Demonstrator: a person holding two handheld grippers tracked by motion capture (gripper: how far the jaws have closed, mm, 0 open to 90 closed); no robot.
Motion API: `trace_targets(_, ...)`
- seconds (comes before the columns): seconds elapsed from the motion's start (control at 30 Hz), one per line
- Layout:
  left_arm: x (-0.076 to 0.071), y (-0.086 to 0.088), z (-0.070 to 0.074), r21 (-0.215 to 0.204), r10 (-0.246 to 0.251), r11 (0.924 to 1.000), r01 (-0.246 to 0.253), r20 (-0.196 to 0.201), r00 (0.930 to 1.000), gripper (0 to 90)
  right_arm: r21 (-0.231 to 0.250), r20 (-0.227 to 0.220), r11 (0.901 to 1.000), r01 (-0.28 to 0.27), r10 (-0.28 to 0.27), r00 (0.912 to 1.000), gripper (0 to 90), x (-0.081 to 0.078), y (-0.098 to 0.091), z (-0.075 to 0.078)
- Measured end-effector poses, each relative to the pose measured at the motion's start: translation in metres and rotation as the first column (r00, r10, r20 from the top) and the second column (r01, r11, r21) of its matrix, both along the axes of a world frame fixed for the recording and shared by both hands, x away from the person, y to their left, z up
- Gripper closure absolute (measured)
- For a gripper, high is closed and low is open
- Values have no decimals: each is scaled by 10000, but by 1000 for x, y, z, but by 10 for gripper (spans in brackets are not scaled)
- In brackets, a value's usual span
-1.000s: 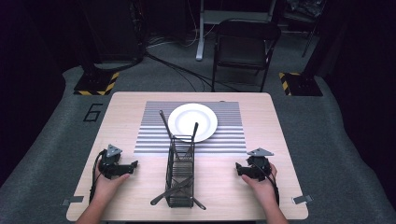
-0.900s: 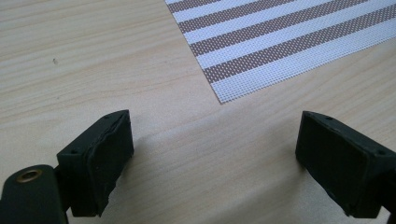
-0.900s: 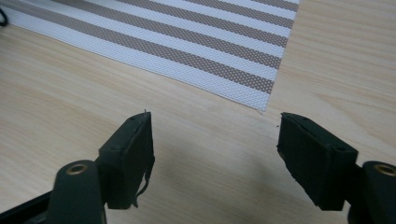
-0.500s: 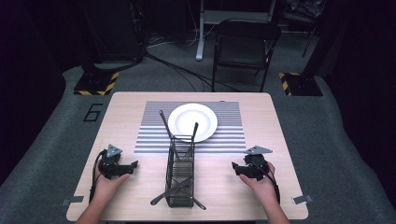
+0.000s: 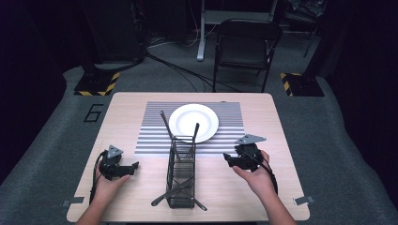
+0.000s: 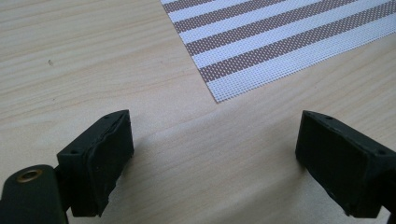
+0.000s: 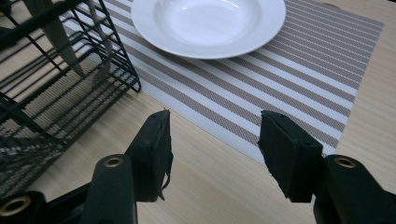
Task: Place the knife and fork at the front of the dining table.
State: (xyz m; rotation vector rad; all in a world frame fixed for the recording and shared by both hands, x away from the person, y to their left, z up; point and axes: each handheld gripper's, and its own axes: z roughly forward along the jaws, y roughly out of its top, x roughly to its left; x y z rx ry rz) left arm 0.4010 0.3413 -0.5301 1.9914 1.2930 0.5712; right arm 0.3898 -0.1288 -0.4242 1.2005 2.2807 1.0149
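Observation:
A white plate point(image 5: 193, 123) point(image 7: 208, 23) sits on a striped placemat point(image 5: 155, 126) point(image 7: 280, 79) point(image 6: 280, 42) at the table's middle. In front of the plate a black wire rack point(image 5: 182, 176) point(image 7: 56, 102) lies on the table with cutlery point(image 5: 165, 123) point(image 7: 56, 32) poking out of it. My left gripper point(image 5: 133, 167) point(image 6: 210, 163) rests low, left of the rack, open wide over bare wood. My right gripper point(image 5: 226, 158) point(image 7: 212, 154) hovers right of the rack, aimed toward the plate. Its jaws have just been closing, stand half apart and have nothing between them.
A black folding chair point(image 5: 246, 44) stands behind the table's far edge. Two yellow-and-black striped bases point(image 5: 96, 84) point(image 5: 300, 84) sit on the floor at the far corners, with cables between them. Bare wood point(image 6: 70, 60) lies to the left of the placemat.
My right gripper has risen off the table and shifted a little toward the rack, with its jaws narrower. The left gripper, rack and plate have stayed put.

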Motion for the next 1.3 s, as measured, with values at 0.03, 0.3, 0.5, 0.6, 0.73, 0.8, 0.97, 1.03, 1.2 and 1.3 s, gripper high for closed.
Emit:
trace_targets(0.03,0,0,0,2,0,10000,0,-4,10000,111,-7,35,9999,-124,124,9999,435,1,2,2)
trace_targets(0.3,0,0,0,-1,1,10000,-1,4,10000,111,407,-228,9965,-723,733,9971,441,7,19,14)
trace_targets(0.5,0,0,0,-3,1,10000,-1,1,10000,111,219,-86,9950,-978,980,9951,476,12,35,24)
trace_targets(0.6,0,0,0,-11,14,10000,-14,7,10000,111,88,-27,9938,-1107,1107,9939,486,14,43,28)
trace_targets(0.73,0,0,0,-5,1,10000,-1,6,10000,111,196,-94,9916,-1279,1281,9917,510,17,53,32)
trace_targets(0.8,0,0,0,-15,14,10000,-14,5,10000,112,258,-4,9904,-1360,1361,9907,532,18,57,33)
trace_targets(0.97,0,0,0,-17,17,10000,-17,5,10000,112,572,38,9878,-1451,1451,9894,567,23,62,36)
trace_targets(1.03,0,0,0,-18,16,10000,-16,5,10000,112,679,2,9842,-1635,1638,9865,591,26,65,37)
trace_targets(1.2,0,0,0,-12,4,10000,-4,1,10000,112,713,5,9809,-1811,1815,9834,612,31,73,37)
trace_targets(1.3,0,0,0,-17,7,10000,-7,2,10000,112,791,-48,9792,-1870,1880,9822,623,34,78,38)
